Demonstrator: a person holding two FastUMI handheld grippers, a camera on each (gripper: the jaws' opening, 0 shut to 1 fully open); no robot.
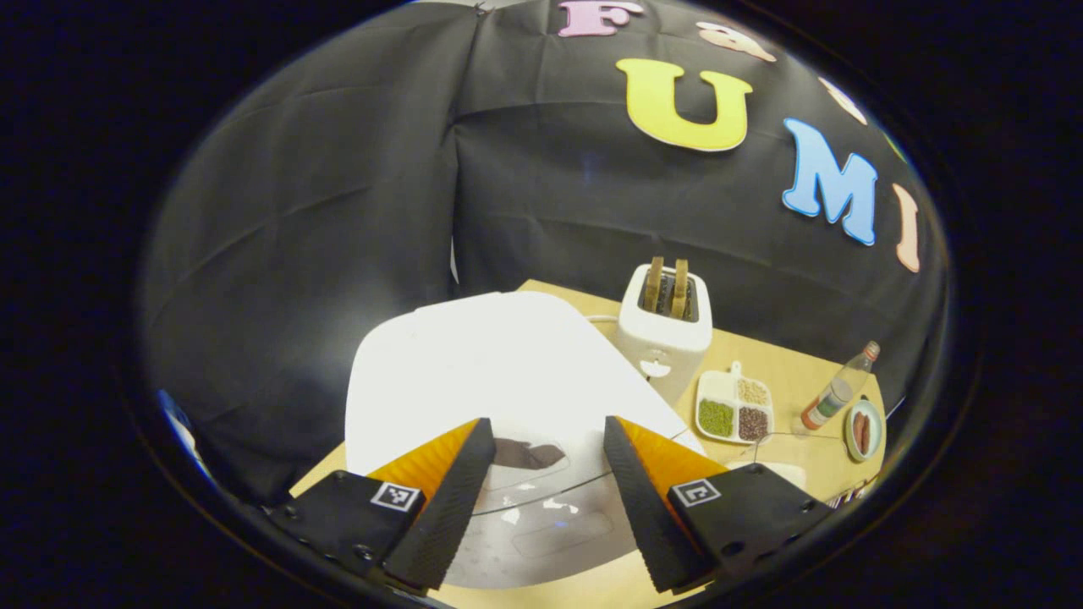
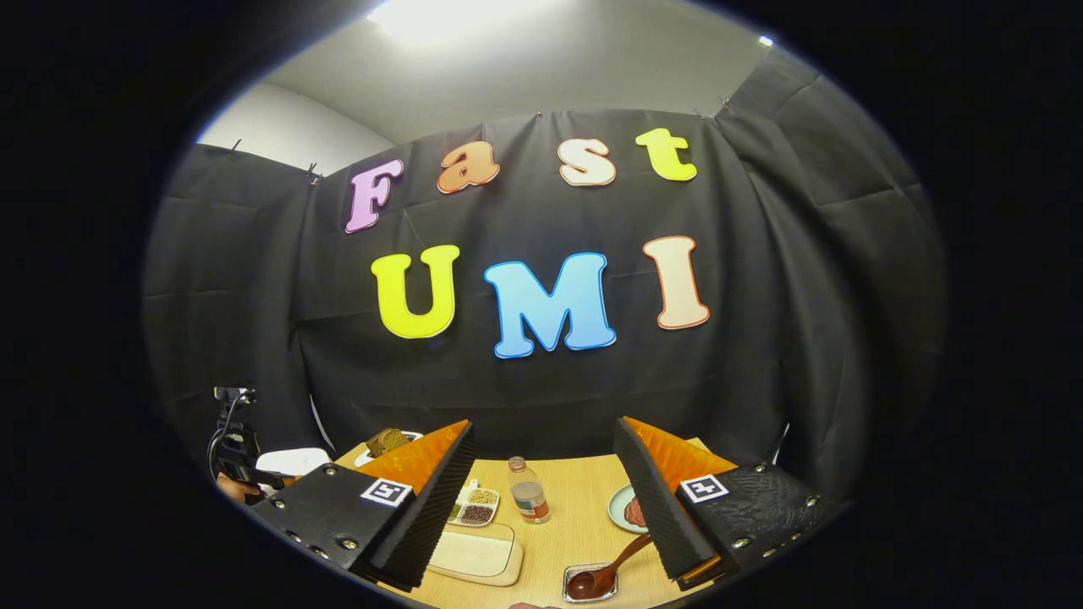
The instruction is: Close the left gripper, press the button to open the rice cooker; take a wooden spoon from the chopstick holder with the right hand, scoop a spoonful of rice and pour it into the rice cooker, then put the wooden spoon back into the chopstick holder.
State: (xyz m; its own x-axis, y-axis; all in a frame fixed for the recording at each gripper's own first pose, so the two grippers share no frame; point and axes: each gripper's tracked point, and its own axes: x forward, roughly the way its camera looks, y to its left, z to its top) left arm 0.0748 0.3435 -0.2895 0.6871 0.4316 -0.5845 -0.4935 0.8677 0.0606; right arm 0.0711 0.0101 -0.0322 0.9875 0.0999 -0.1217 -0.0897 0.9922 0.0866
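Observation:
The white rice cooker (image 1: 508, 372) stands with its lid down right under my left gripper (image 1: 547, 423). That gripper is open, and a dark patch (image 1: 529, 457) on the lid's front shows between its fingers. My right gripper (image 2: 544, 423) hangs open and empty above the table. Below its right finger a brown wooden spoon (image 2: 611, 568) lies with its bowl in a small metal tray (image 2: 575, 592), the handle running behind the finger. A rectangular dish of white rice (image 2: 474, 554) lies by the left finger. At the far left are the rice cooker (image 2: 292, 461) and the other gripper (image 2: 233, 457).
A white toaster (image 1: 664, 330) with two bread slices stands right behind the cooker. Beyond it are a divided dish of grains (image 1: 734, 410), a small bottle (image 1: 838, 389) and a plate of sausages (image 1: 863, 430). The bottle (image 2: 528, 491) stands mid-table.

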